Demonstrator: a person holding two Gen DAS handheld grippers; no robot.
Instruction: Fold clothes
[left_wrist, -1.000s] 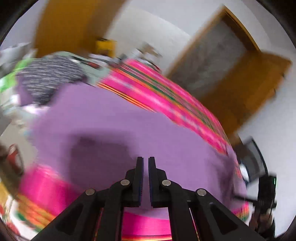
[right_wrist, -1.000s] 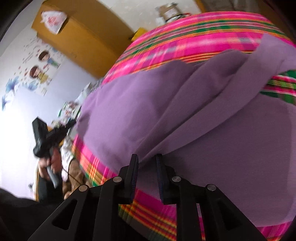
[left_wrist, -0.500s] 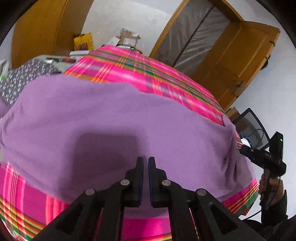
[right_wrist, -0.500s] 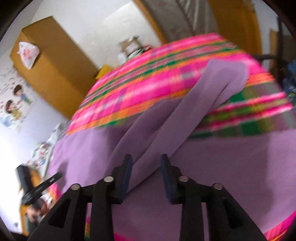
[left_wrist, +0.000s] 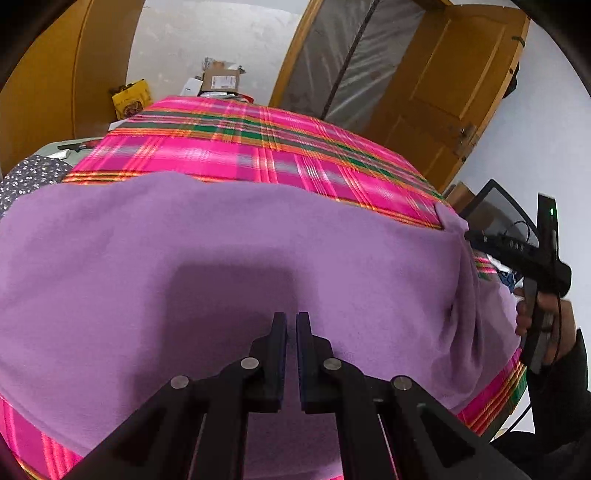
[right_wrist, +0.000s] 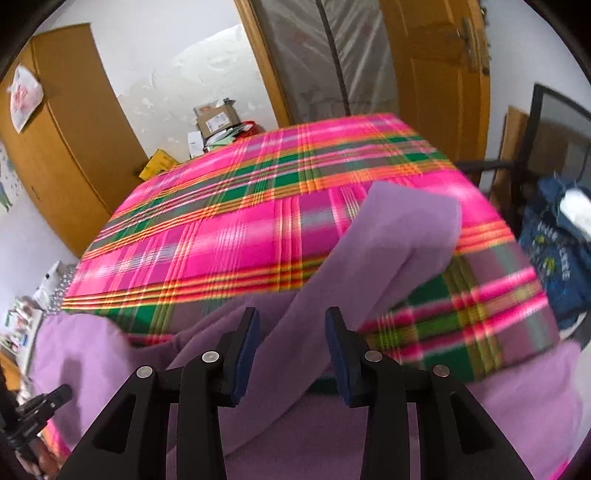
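A purple garment (left_wrist: 229, 266) lies spread on the pink plaid cloth (left_wrist: 258, 155) of the table. My left gripper (left_wrist: 291, 321) is shut and empty, hovering over the garment's near part. In the right wrist view a purple sleeve (right_wrist: 388, 251) runs up and right from the garment's body (right_wrist: 517, 406) across the plaid cloth (right_wrist: 221, 229). My right gripper (right_wrist: 291, 325) is open, its jaws wide apart over the sleeve's lower part, holding nothing. The right gripper also shows at the right edge of the left wrist view (left_wrist: 524, 254), past the garment's side.
A wooden door (left_wrist: 450, 88) and a plastic-covered doorway (right_wrist: 332, 55) stand behind the table. Boxes (left_wrist: 218, 79) are stacked at the far wall. A wardrobe (right_wrist: 74, 140) stands at the left. A blue bag (right_wrist: 557, 251) and a dark chair frame (right_wrist: 532, 147) are at the right.
My right gripper has opened wider and lifted its view toward the sleeve and far table edge. My left gripper stayed shut and swung its view right over the garment.
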